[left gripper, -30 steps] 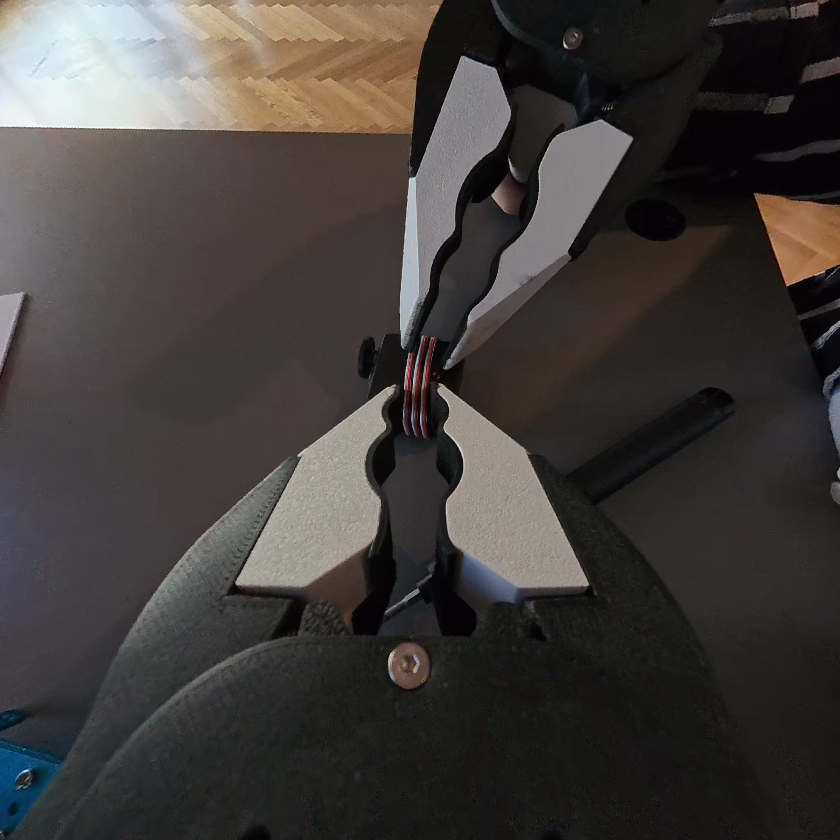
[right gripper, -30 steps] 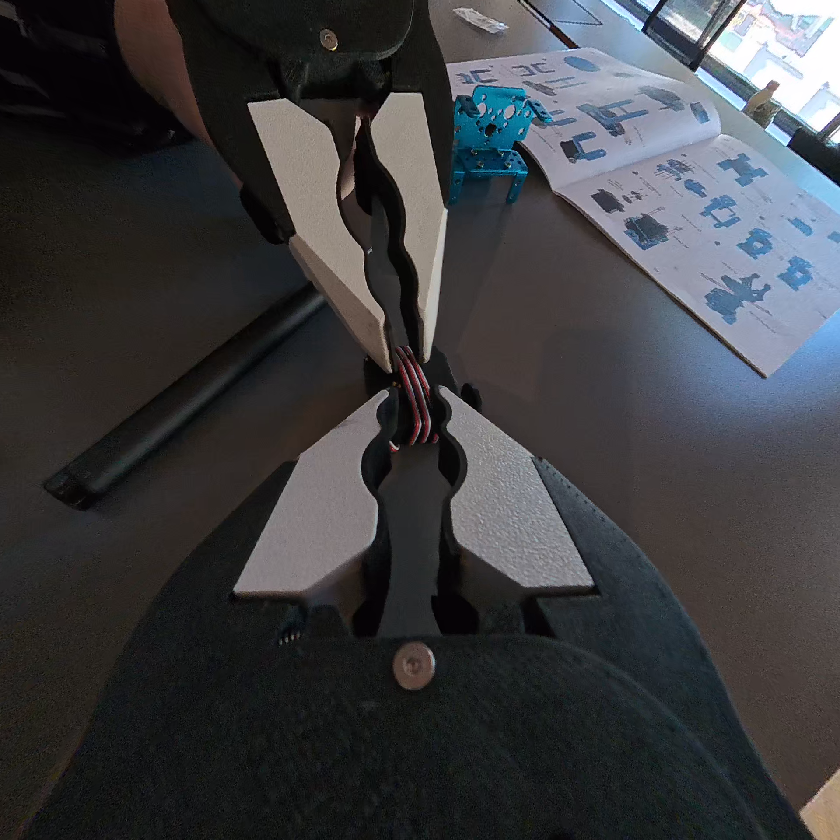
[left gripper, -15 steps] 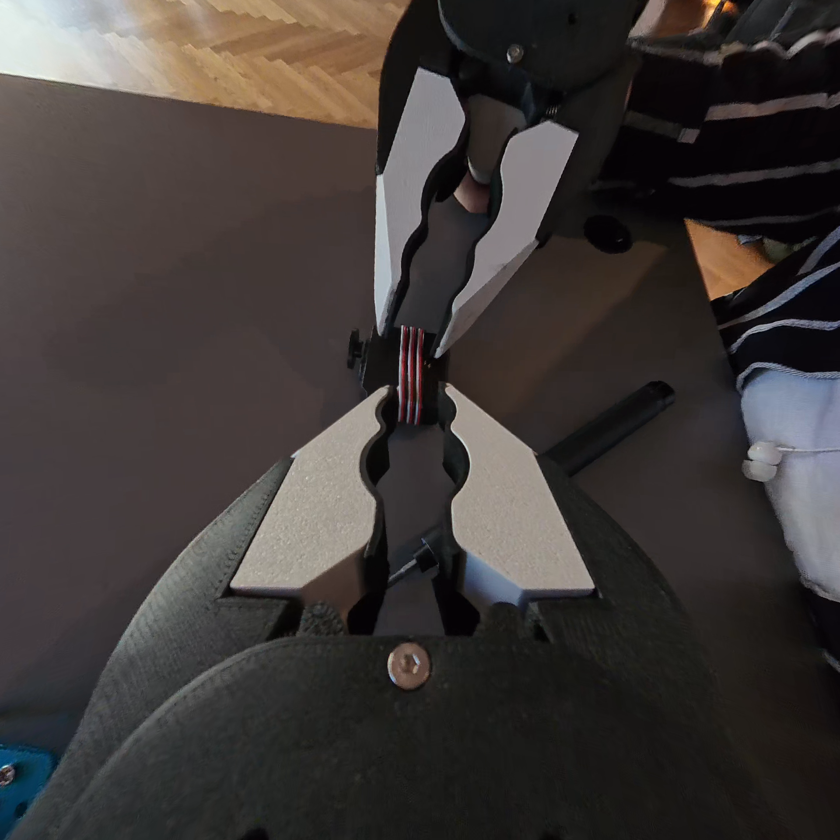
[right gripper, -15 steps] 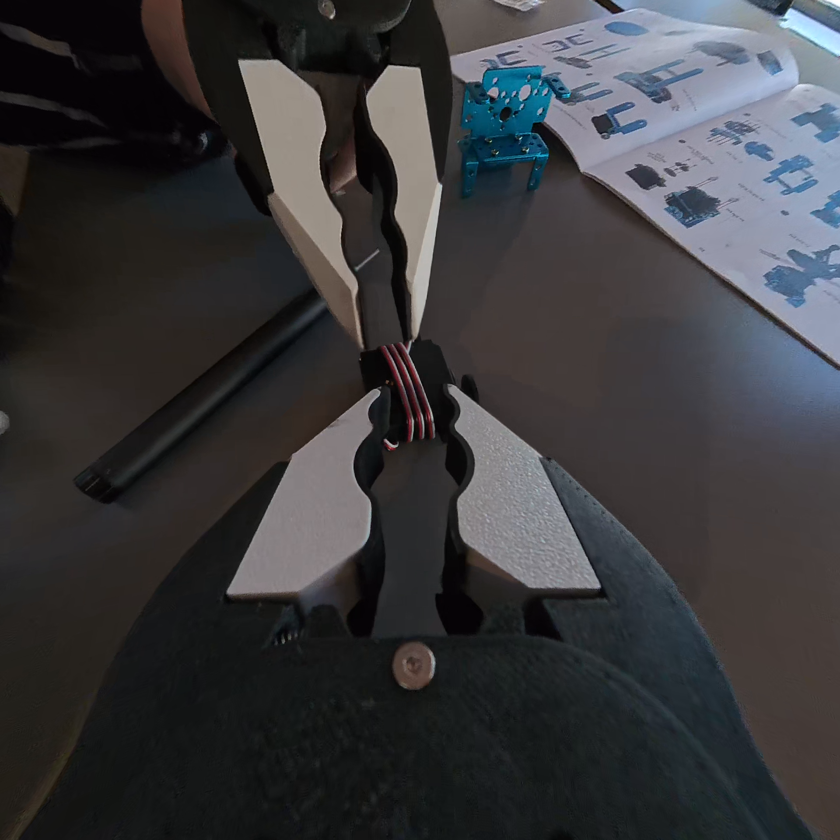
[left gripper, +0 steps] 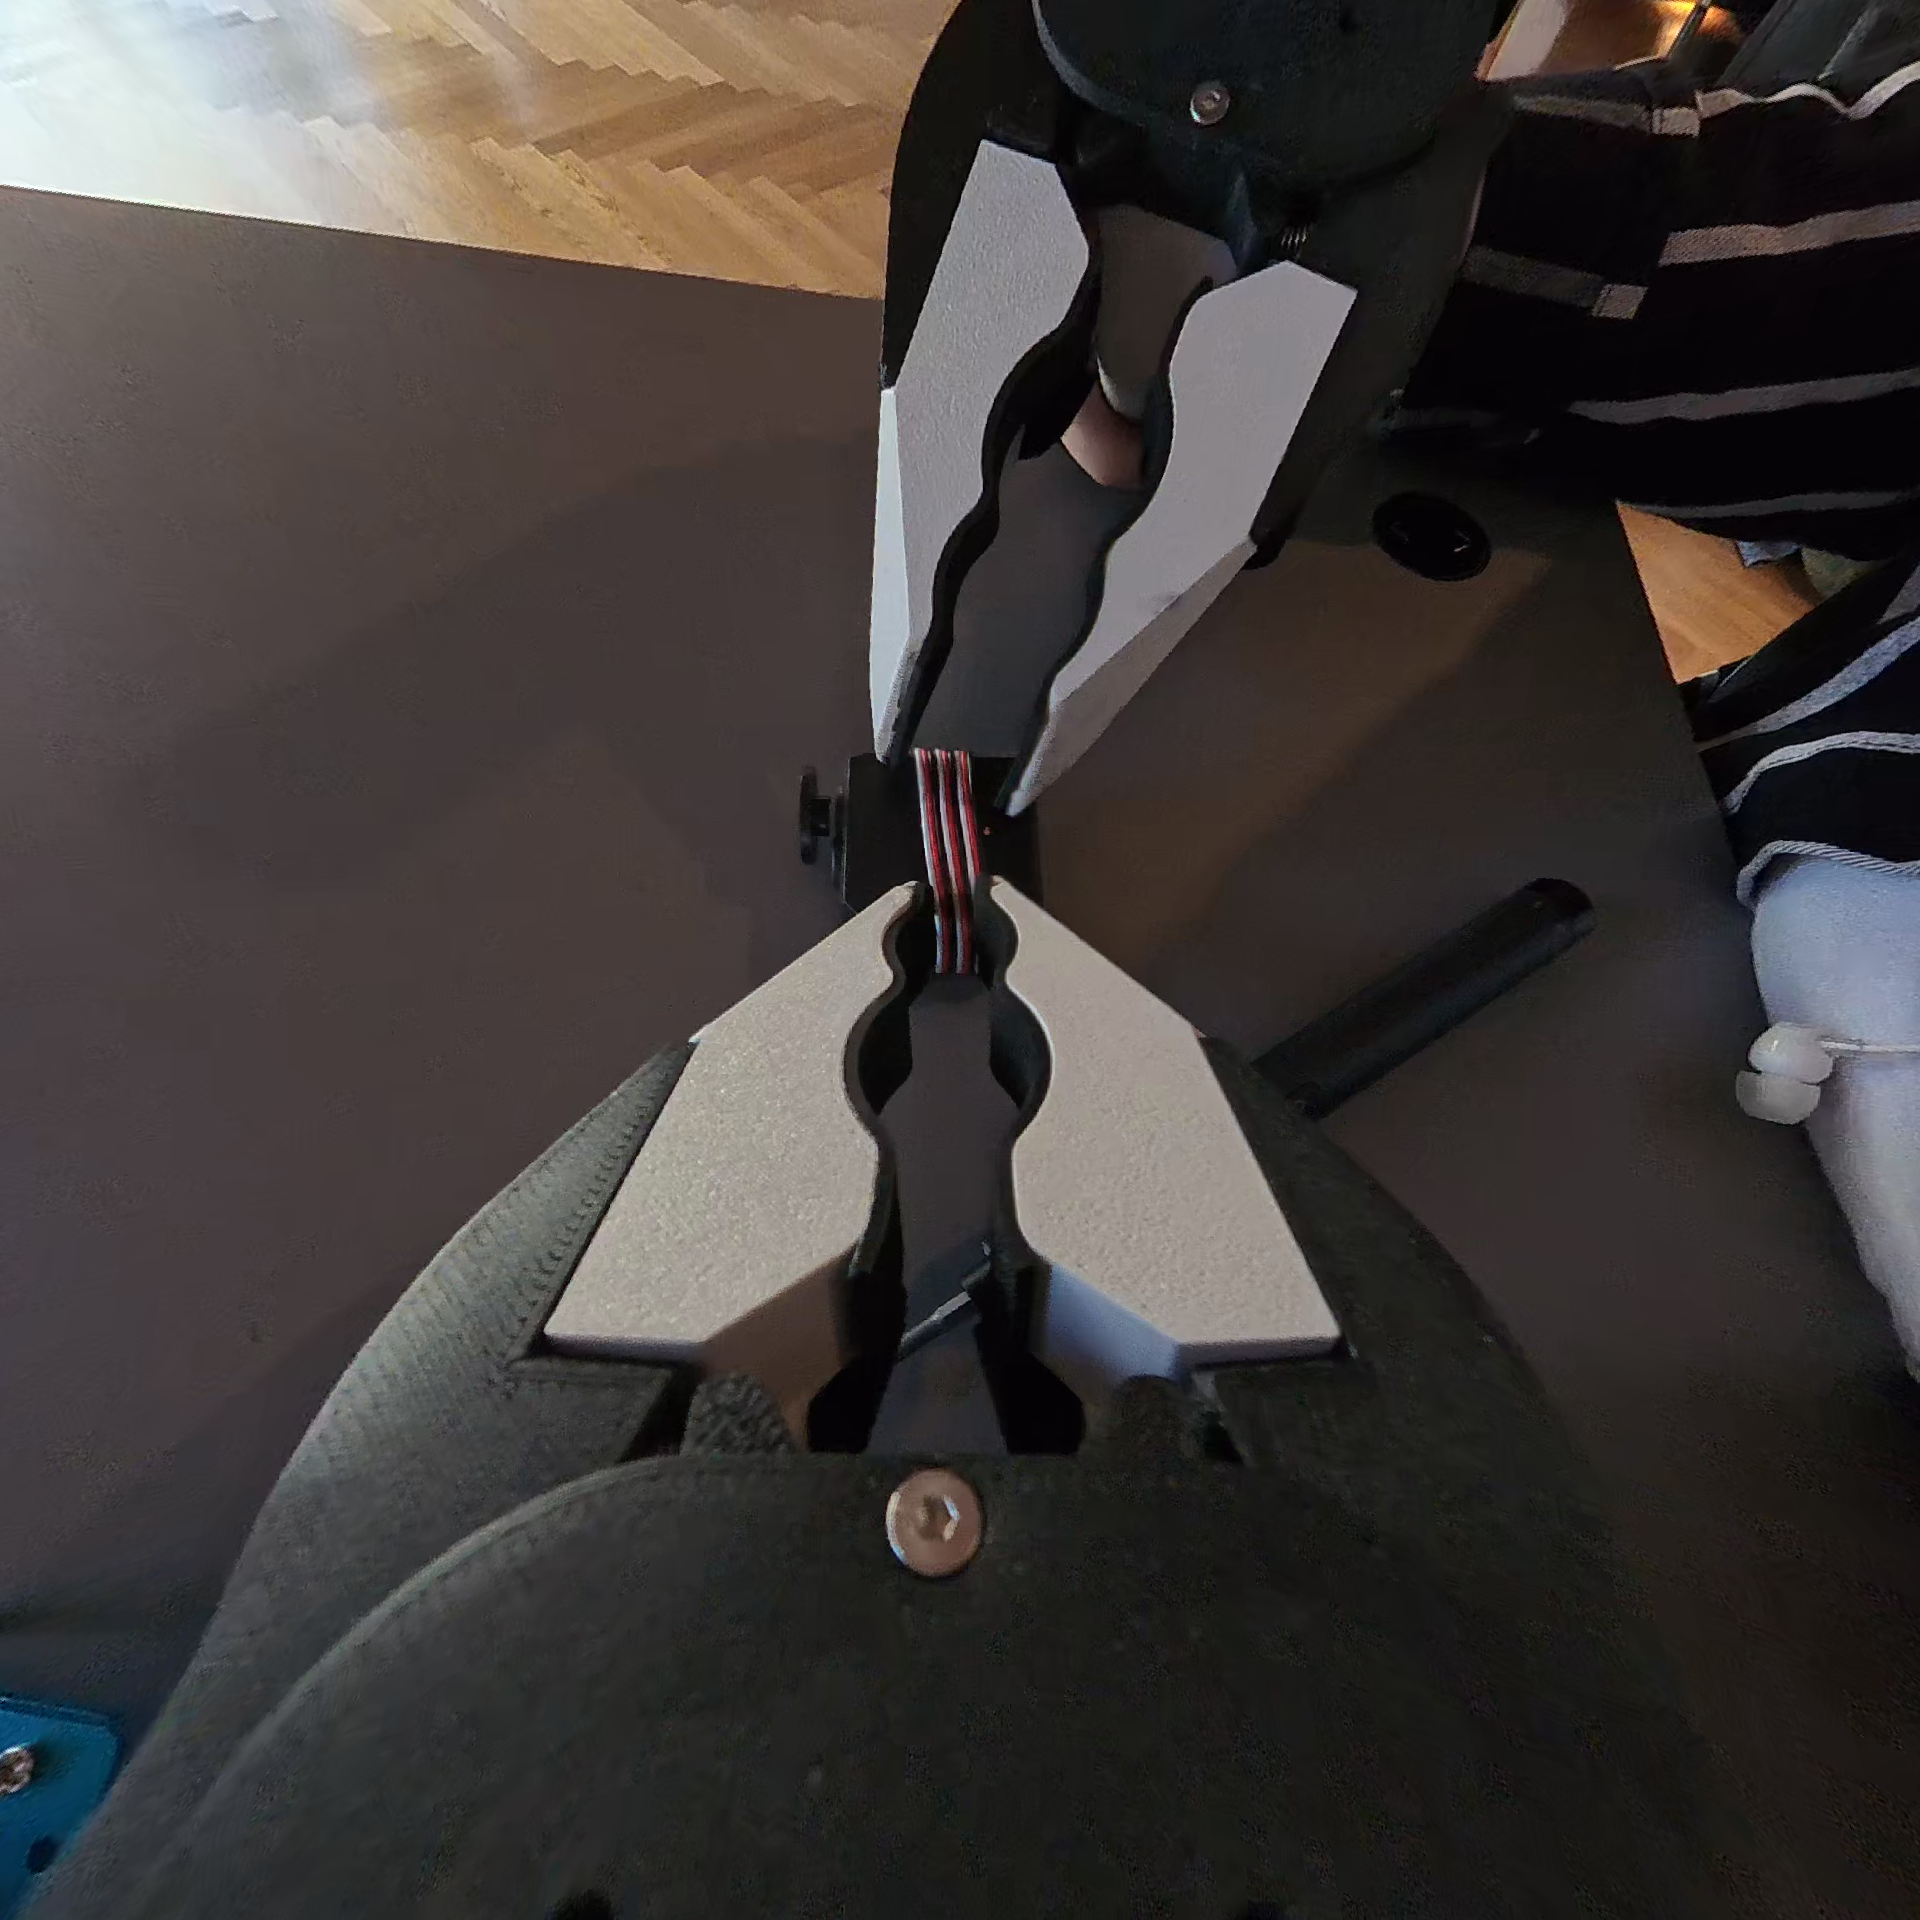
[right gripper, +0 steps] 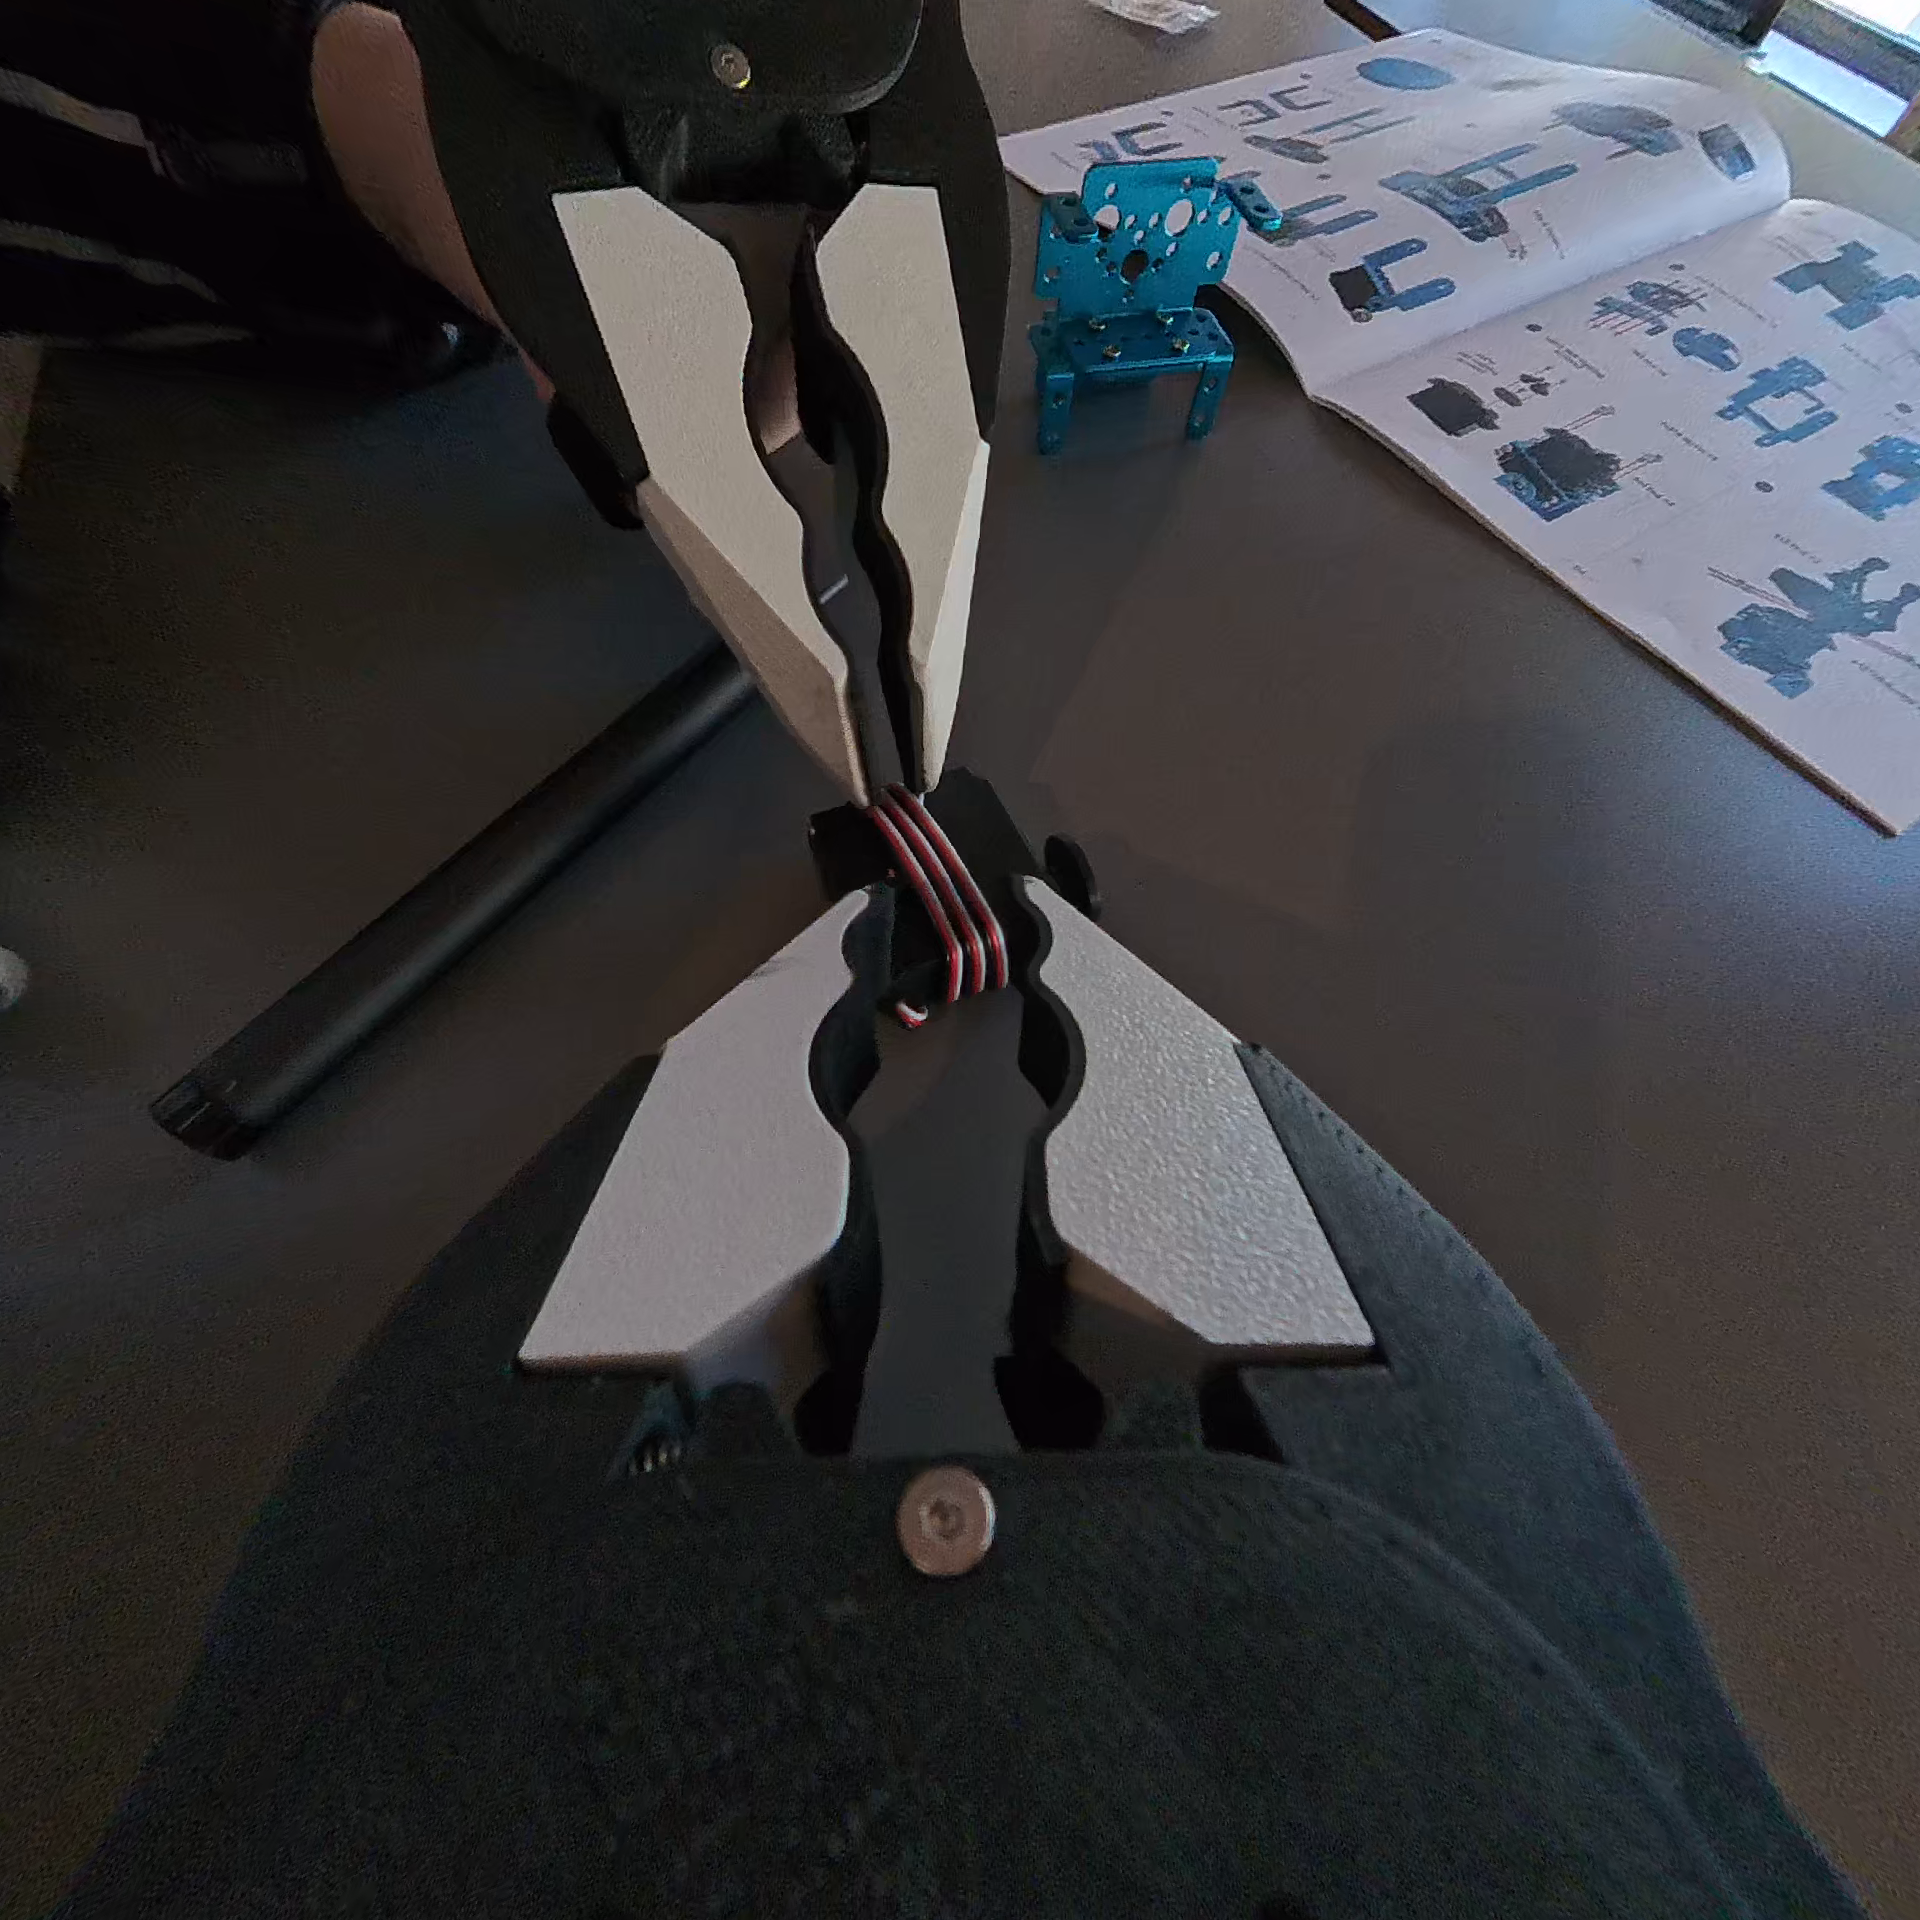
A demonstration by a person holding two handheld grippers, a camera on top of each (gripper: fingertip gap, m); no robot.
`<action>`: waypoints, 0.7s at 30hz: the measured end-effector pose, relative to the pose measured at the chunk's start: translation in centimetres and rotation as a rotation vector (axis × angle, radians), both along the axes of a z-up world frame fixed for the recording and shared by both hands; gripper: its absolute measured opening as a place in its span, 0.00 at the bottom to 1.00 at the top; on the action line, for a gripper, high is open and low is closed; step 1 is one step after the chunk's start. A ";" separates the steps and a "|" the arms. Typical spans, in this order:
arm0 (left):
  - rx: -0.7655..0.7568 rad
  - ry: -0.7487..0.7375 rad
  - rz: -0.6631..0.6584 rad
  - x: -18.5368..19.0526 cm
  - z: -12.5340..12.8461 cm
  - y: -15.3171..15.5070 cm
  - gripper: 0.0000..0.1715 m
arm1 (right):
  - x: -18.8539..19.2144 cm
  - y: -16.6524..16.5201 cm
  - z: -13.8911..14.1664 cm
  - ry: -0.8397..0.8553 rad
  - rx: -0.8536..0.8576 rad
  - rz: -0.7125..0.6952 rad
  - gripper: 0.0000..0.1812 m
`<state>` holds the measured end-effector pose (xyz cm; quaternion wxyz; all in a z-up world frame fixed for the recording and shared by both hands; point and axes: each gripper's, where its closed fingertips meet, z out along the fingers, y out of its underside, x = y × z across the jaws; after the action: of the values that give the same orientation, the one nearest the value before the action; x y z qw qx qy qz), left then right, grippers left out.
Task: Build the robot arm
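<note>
Two grippers meet tip to tip over middle of dark table (left gripper: 364, 727), both pinching same bundle of red, black and white wires (left gripper: 954, 883). Left gripper (left gripper: 954, 896) nearly closed, tips clamped on one end of bundle; right gripper (right gripper: 940, 902) likewise clamped on other end. Small black block (right gripper: 982, 821) beneath wires. Black tube (right gripper: 436, 925) lying nearby. Blue metal bracket (right gripper: 1132, 312) standing toward far edge, beside open booklet (right gripper: 1558, 343).
</note>
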<state>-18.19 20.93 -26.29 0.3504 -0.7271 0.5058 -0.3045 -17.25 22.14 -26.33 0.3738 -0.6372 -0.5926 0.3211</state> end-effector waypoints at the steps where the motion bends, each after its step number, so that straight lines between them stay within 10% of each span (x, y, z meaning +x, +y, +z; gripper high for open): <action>1: -0.002 -0.002 0.000 0.0 0.0 0.0 0.04 | 0.0 -0.1 0.0 0.000 -0.008 0.005 0.13; 21: 0.013 0.002 -0.011 -0.1 0.0 -0.1 0.03 | -0.5 0.1 -0.1 -0.009 -0.070 0.001 0.11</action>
<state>-18.24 20.84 -26.28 0.3529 -0.7222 0.5122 -0.3025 -17.72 22.24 -26.44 0.3484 -0.6511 -0.5830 0.3389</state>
